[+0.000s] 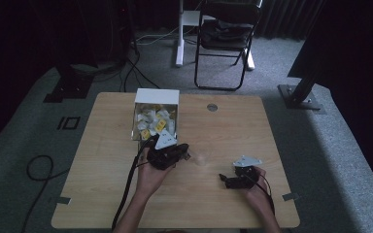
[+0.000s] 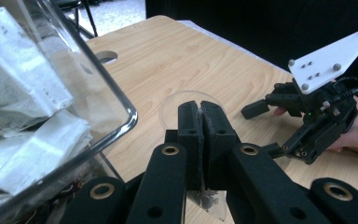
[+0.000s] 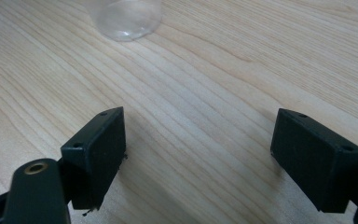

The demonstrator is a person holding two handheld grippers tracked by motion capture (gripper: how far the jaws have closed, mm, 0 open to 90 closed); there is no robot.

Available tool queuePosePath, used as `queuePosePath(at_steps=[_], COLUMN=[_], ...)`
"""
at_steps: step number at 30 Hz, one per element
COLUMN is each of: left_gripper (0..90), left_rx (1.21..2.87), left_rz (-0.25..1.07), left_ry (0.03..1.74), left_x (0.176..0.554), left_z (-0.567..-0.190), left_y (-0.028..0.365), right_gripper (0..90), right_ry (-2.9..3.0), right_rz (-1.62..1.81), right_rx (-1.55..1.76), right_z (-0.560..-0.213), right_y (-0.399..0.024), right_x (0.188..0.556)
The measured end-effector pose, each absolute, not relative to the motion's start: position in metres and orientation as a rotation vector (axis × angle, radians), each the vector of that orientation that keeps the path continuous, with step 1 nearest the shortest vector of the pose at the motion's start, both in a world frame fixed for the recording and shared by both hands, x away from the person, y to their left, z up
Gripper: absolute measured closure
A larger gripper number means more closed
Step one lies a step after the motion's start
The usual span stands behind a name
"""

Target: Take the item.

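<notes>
Black jaws of the left gripper (image 2: 200, 126) fill the foreground of the left gripper view, pressed together; something thin and clear seems pinched low between them, perhaps the corner of a sachet wrapper, though it is too small to name with any confidence. Just behind the jaw tips stands a small clear plastic cup (image 2: 193, 109), upright on the wooden table (image 2: 205, 56). To the cup's left in that view rises the transparent container (image 2: 98, 93), stuffed with white and yellow sachets (image 2: 23, 88); from above, this container (image 1: 156, 116) lies a little beyond the cup (image 1: 201, 159), and the left gripper (image 1: 167, 154) sits between the two.

On the cup's other side, near but apart, the right gripper (image 1: 233, 180) rests low over the table with its jaws spread wide and nothing between them; the right gripper view shows bare wood between the pads and the cup's base (image 3: 126, 18) at the top edge.

My reading is that a sachet is being carried from container to cup, and the transfer is at the delivery stage. Next would come centring the closed jaws over the cup's mouth and releasing, while the right gripper might close in on the cup to steady it, since so light a cup could tip.
</notes>
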State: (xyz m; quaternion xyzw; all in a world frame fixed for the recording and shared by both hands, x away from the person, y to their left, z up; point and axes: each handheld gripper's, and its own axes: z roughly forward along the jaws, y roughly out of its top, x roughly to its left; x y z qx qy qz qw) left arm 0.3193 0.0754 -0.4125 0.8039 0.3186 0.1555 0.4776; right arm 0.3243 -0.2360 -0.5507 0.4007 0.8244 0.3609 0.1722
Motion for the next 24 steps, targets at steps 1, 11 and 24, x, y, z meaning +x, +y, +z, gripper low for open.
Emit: queuePosePath(at_steps=[1, 11, 24], left_gripper=[88.2, 88.0, 88.0], left_rx=[1.964, 1.962, 1.963], left_rz=[0.380, 0.379, 0.376], left_ry=[0.780, 0.770, 0.769], left_x=[0.320, 0.321, 0.325], left_z=[-0.412, -0.408, -0.404], left_y=[0.075, 0.067, 0.059], right_gripper=[17.7, 17.7, 17.7], right_ry=[2.340, 2.340, 2.339], right_rz=[1.024, 1.024, 1.024], right_rx=[1.136, 1.136, 1.132], right_z=[-0.551, -0.551, -0.551], right_y=[-0.236, -0.236, -0.236], right_x=[0.324, 0.324, 0.325])
